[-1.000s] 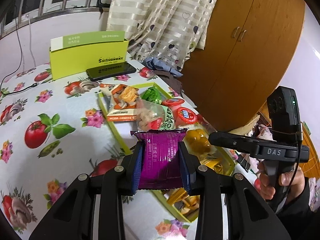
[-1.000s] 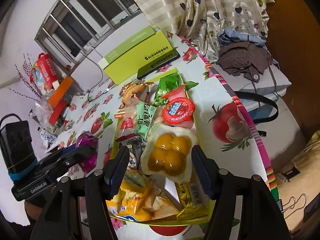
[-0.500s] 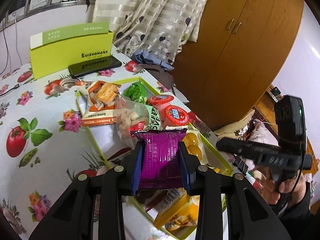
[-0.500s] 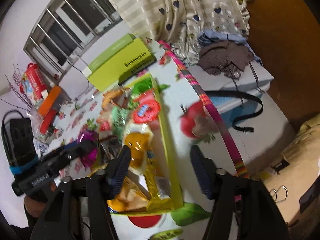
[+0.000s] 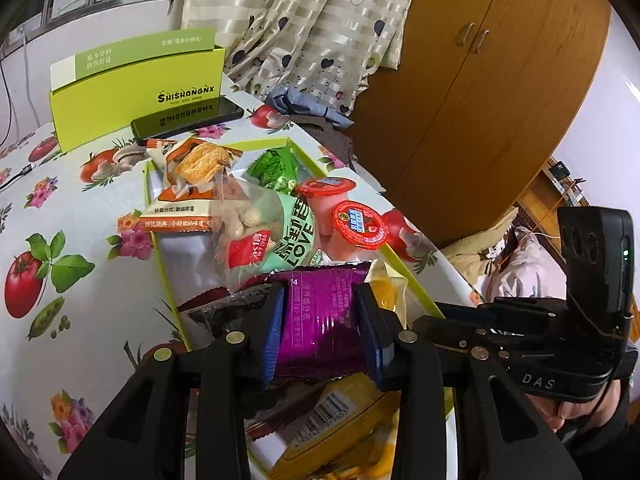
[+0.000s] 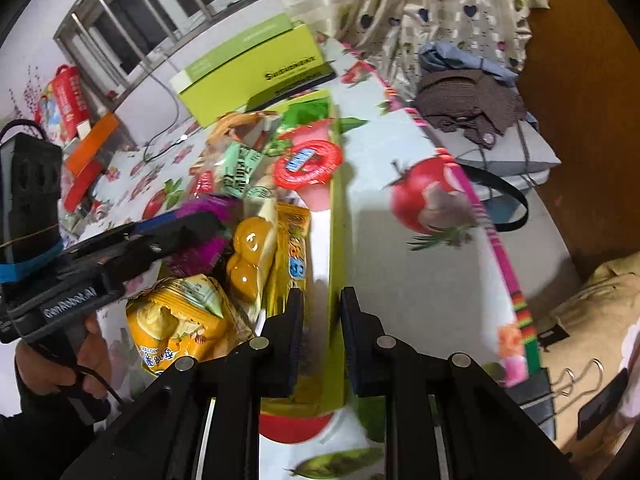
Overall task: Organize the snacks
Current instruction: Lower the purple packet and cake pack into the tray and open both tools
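My left gripper [image 5: 320, 332] is shut on a purple snack packet [image 5: 320, 320] and holds it over the near part of a lime-green tray [image 5: 412, 286] full of snacks. The tray holds an orange biscuit pack [image 5: 188, 184], a mint-green bag [image 5: 288, 232], two red-lidded jelly cups [image 5: 358, 228] and yellow packets [image 6: 180, 320]. My right gripper [image 6: 322, 312] has its fingers closed on the tray's right wall [image 6: 336, 264]. The left gripper and purple packet [image 6: 208, 216] also show in the right wrist view.
A green box [image 5: 136, 88] and a black phone [image 5: 188, 120] stand at the table's far end. The table edge [image 6: 496, 240] runs on the right, with clothes [image 6: 468, 100] and a wooden wardrobe [image 5: 480, 100] beyond. Red and orange items [image 6: 76, 120] lie far left.
My left gripper carried the purple packet further over the tray. My right gripper swung right off the yellow fruit pack and closed its fingers on the tray's right wall.
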{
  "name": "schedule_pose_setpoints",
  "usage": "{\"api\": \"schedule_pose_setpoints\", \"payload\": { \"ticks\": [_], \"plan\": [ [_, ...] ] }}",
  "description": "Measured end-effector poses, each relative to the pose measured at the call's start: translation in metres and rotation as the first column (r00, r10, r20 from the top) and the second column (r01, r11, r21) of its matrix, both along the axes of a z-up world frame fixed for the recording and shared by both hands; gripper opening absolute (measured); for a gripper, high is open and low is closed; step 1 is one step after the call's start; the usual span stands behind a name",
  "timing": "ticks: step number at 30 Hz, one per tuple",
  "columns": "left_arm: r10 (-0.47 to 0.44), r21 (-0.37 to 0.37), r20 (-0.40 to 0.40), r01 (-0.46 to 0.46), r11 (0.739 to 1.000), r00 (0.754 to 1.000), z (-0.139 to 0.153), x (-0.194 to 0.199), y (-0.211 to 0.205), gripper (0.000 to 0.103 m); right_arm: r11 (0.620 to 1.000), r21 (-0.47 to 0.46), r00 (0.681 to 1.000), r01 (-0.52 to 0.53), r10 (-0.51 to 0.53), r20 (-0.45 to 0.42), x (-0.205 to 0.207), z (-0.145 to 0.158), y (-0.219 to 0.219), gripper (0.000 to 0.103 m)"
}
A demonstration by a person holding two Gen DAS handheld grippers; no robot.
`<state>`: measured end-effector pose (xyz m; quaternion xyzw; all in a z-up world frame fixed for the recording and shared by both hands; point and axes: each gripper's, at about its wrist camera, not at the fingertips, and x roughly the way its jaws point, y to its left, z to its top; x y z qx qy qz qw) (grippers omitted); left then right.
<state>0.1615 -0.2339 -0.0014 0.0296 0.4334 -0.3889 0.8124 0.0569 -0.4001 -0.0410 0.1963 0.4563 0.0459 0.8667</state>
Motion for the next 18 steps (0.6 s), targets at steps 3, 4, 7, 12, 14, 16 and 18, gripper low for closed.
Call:
{"api": "schedule_pose_setpoints", "payload": {
  "ticks": [3,4,7,12,14,16,18],
  "plan": [
    [0.002,0.002,0.003,-0.002,1.0,1.0,0.001,0.0,0.001,0.039,1.0,-0.023,1.0,0.0,0.001,0.008,0.004,0.005,0.003,0.018],
    [0.005,0.0,0.015,-0.005,1.0,1.0,0.003,-0.002,0.001,0.042,0.999,-0.036,1.0,0.001,0.0,0.015,0.004,0.007,0.005,0.018],
    [0.017,-0.033,0.03,-0.016,0.999,0.999,0.009,-0.005,0.008,0.047,0.994,-0.111,0.999,0.012,-0.007,0.045,0.0,0.018,0.01,0.021],
    [0.05,-0.05,0.065,-0.047,0.998,0.997,0.02,-0.013,0.021,0.048,0.986,-0.167,0.996,0.006,0.01,0.093,-0.011,0.032,0.019,0.025],
    [0.073,-0.029,0.062,-0.071,0.997,0.995,0.018,-0.016,0.027,0.048,0.982,-0.19,0.996,-0.007,0.025,0.091,-0.015,0.034,0.024,0.028],
    [0.092,-0.007,0.063,-0.092,0.996,0.994,0.016,-0.02,0.033,0.048,0.981,-0.194,0.997,-0.015,0.029,0.07,-0.019,0.032,0.029,0.029],
    [0.114,0.001,0.062,-0.115,0.993,0.992,0.013,-0.026,0.042,0.048,0.984,-0.174,0.997,-0.023,0.035,0.066,-0.023,0.031,0.032,0.029]
  ]
}}
